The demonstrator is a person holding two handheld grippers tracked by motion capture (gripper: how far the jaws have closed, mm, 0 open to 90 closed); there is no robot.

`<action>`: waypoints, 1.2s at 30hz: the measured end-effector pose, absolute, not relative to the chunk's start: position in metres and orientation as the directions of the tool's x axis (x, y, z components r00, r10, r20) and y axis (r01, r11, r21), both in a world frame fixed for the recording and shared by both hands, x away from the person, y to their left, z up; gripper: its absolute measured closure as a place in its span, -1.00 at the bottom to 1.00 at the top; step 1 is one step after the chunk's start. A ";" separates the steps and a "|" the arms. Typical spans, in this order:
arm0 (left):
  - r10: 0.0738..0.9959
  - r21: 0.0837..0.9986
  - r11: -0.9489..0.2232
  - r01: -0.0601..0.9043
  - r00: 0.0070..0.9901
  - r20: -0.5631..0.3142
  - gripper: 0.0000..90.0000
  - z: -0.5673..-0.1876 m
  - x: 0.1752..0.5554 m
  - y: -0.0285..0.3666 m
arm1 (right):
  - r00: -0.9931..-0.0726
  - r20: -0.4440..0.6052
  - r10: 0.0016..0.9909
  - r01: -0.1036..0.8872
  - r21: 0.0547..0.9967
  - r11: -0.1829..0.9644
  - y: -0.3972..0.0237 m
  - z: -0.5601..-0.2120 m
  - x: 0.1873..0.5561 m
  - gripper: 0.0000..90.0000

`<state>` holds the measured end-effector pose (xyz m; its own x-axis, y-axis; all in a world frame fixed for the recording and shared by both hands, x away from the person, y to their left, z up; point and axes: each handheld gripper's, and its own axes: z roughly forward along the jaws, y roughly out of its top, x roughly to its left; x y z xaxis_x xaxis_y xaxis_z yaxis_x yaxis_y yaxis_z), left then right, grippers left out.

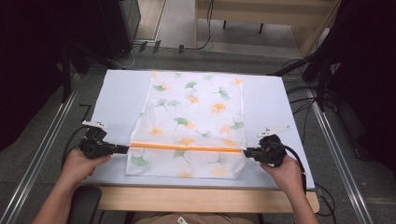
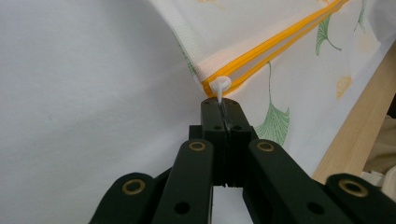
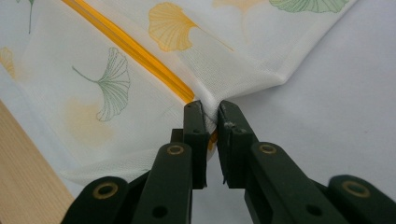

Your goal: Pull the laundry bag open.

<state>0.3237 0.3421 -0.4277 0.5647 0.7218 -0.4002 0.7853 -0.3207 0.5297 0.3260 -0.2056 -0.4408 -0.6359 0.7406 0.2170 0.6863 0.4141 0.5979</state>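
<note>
Mesh bag: a white mesh bag (image 1: 194,123) printed with green and orange ginkgo leaves lies flat on the pale table (image 1: 116,93), stretched between two handheld grippers near the table's front edge.
Zipper: an orange zipper (image 1: 187,148) runs straight across the bag's near part, from one gripper to the other.
Left gripper: the left gripper (image 1: 122,149), held in the person's left hand (image 1: 79,165), meets the zipper's left end; its jaws are pressed together on the white zipper pull (image 2: 219,87).
Right gripper: the right gripper (image 1: 246,150), in the right hand (image 1: 285,172), is clamped on the bag's right edge at the zipper's other end, with bunched fabric between the jaws.
High view: both forearms come in from below, and the whole bag shows taut along the zipper line.
Left gripper view: the small white pull tab and double orange zipper tape show up close, details too small to make out from above; the table's wooden edge (image 2: 355,121) runs at the right.
Right gripper view: mesh puckers into folds where the jaws pinch it.
</note>
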 end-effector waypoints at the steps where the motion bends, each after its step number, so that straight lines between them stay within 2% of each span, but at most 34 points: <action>1: 0.718 0.529 -0.318 0.787 0.564 -0.408 1.00 -0.428 0.324 0.341 | -0.634 0.213 0.744 0.687 0.596 0.416 -0.206 -0.442 0.327 0.88; 13: 0.676 0.502 -0.383 0.775 0.606 -0.420 1.00 -0.432 0.323 0.328 | -0.602 0.208 0.771 0.702 0.598 0.387 -0.218 -0.449 0.337 0.85; 26: 0.692 0.497 -0.381 0.779 0.597 -0.405 0.99 -0.435 0.325 0.328 | -0.613 0.229 0.756 0.705 0.591 0.393 -0.217 -0.453 0.336 0.81; 36: 0.694 0.508 -0.362 0.782 0.590 -0.413 0.81 -0.435 0.326 0.331 | -0.610 0.230 0.758 0.705 0.593 0.388 -0.217 -0.454 0.335 0.76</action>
<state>0.3255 0.3312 -0.4353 0.5896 0.6940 -0.4132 0.7817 -0.3616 0.5081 0.3346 -0.2171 -0.4540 -0.6104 0.7581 0.2296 0.7053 0.3883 0.5931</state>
